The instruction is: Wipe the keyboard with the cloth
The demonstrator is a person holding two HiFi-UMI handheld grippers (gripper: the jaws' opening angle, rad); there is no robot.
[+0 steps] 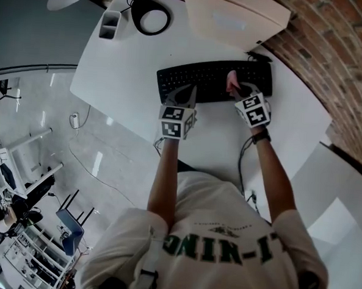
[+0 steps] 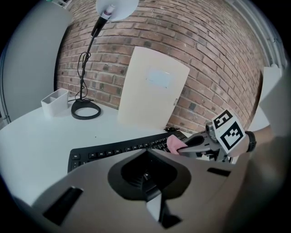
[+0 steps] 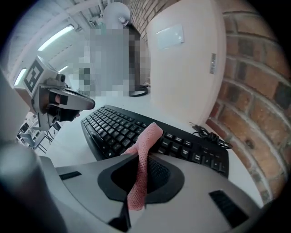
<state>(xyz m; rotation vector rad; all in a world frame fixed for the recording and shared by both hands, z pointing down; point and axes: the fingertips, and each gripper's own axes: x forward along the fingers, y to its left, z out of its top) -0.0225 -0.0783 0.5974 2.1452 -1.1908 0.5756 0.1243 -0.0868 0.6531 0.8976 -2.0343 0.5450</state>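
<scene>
The keyboard (image 1: pixel 204 81) is black and lies on the white table (image 1: pixel 120 85), in front of the person; its long axis runs left to right in the head view, with the right end a little nearer the brick wall (image 1: pixel 332 70); a dark cable (image 3: pixel 212 135) curls on the table at that end, behind the far edge. The cloth (image 3: pixel 144 152) is a narrow pink strip clamped between the closed jaws of the right gripper (image 1: pixel 237 89); its long axis follows the jaws, pointing away from the person towards the wall, and its free end folds down onto keys in the right half of the keyboard. The cloth's held end disappears into the dark hollow of the jaws; in the head view only a small pink patch shows ahead of the gripper.

The left gripper (image 1: pixel 184 97) hangs over the near edge of the keyboard's left half, its jaws closed together with nothing between them; I cannot tell whether it touches the keys. Both gripper bodies hide the keyboard's near edge in their own views; the key legends are too small to read.

Behind the keyboard a cream panel (image 1: pixel 235 16) leans against the wall; to its left stand a black lamp base (image 1: pixel 151 17) and a small white tray (image 1: pixel 110 24).
</scene>
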